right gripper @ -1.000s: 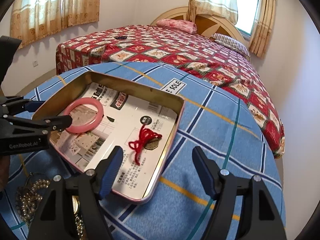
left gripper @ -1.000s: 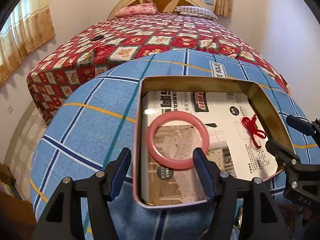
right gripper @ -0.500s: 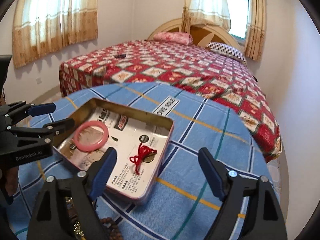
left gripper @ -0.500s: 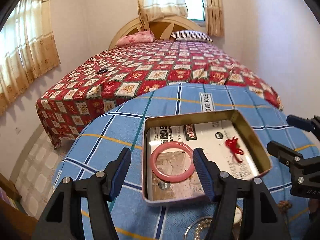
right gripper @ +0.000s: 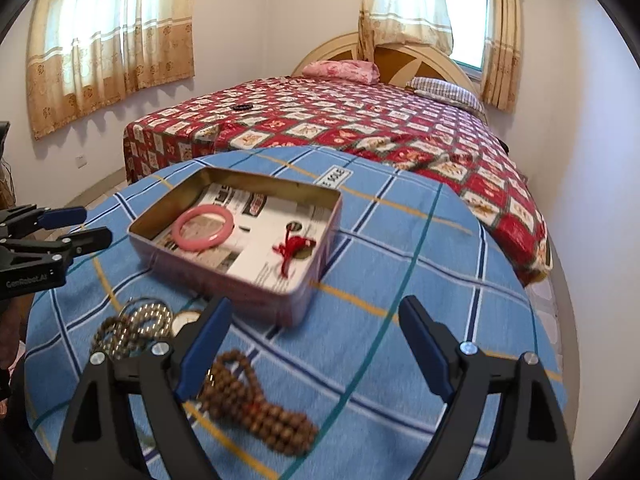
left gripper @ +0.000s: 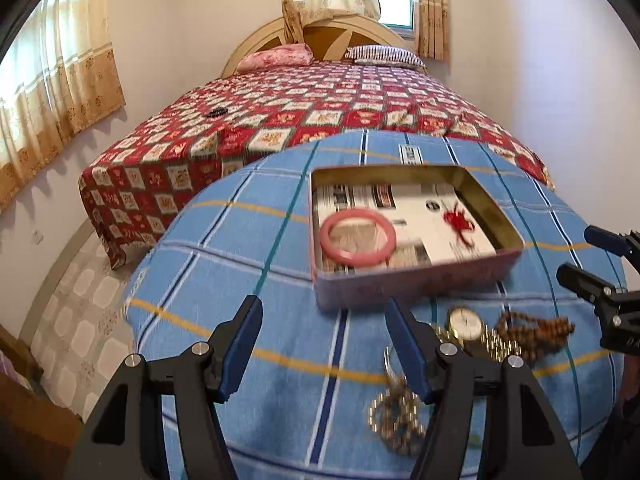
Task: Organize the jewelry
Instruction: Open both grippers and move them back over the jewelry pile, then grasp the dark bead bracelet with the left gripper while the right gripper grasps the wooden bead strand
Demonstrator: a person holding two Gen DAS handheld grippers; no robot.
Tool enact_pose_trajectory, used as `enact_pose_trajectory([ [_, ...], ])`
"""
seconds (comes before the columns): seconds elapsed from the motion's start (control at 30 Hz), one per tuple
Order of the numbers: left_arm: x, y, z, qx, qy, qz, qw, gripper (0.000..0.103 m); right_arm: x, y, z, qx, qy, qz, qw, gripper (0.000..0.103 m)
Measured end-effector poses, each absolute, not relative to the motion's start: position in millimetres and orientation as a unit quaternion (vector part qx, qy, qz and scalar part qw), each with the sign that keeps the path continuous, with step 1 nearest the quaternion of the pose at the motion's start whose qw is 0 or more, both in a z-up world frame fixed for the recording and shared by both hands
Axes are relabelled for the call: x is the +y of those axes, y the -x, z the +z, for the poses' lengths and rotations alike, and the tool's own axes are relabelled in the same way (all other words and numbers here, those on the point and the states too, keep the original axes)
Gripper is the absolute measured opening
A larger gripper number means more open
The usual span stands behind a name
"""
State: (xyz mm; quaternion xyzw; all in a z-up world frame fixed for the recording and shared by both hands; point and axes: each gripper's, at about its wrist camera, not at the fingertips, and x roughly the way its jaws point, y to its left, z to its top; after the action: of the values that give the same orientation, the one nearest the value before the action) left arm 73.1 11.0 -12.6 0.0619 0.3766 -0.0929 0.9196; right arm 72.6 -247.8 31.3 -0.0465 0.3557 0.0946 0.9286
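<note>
A pink tin box (left gripper: 416, 284) (right gripper: 224, 276) lined with printed paper sits on the blue checked table. In it lie a pink bangle (left gripper: 357, 238) (right gripper: 203, 228) and a red knotted charm (left gripper: 459, 220) (right gripper: 291, 250). In front of the box lie a gold watch (left gripper: 466, 326), brown wooden beads (left gripper: 536, 330) (right gripper: 256, 404) and a pale bead bracelet (left gripper: 394, 416) (right gripper: 150, 320). My left gripper (left gripper: 324, 348) is open and empty, raised in front of the box. My right gripper (right gripper: 316, 344) is open and empty above the cloth, right of the beads.
The round table has a blue checked cloth (left gripper: 248, 264) (right gripper: 420, 280). Behind it stands a bed with a red patterned cover (left gripper: 320, 112) (right gripper: 340, 120). Tiled floor (left gripper: 76, 304) lies to the left, walls and curtained windows around.
Both grippers have pulled back and up from the box, staying open. The watch, wooden beads and bead bracelet in front of the box have come into view.
</note>
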Motion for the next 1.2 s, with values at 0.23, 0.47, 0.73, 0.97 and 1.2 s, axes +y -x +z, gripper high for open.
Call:
enact_pose_trajectory([
  [0.23, 12.8, -48.7, -36.0, 0.401, -0.073, -0.092, 0.908, 0.065, -251.0, -53.3, 21.3, 0.369, 0.038, 0.089, 0.924, 0.089],
  [0.47, 13.5, -32.7, -47.1, 0.412, -0.065, -0.095, 0.904, 0.065, -249.4, -40.4, 15.6, 0.374, 0.032, 0.088, 0.922, 0.089],
  [0.73, 2.1, -27.7, -57.7, 0.419, -0.078, -0.103, 0.899, 0.065, -241.8, -36.4, 6.5, 0.381, 0.038, 0.092, 0.919, 0.089],
  [0.97, 1.5, -32.6, -59.4, 0.419, -0.067, -0.116, 0.898, 0.052, -244.3, -36.4, -0.1, 0.386, 0.032, 0.089, 0.918, 0.089],
  [1.2, -1.9, -34.8, -59.9, 0.421, -0.059, -0.14, 0.894, 0.015, -242.3, -35.9, -2.2, 0.388, 0.034, 0.09, 0.917, 0.089],
])
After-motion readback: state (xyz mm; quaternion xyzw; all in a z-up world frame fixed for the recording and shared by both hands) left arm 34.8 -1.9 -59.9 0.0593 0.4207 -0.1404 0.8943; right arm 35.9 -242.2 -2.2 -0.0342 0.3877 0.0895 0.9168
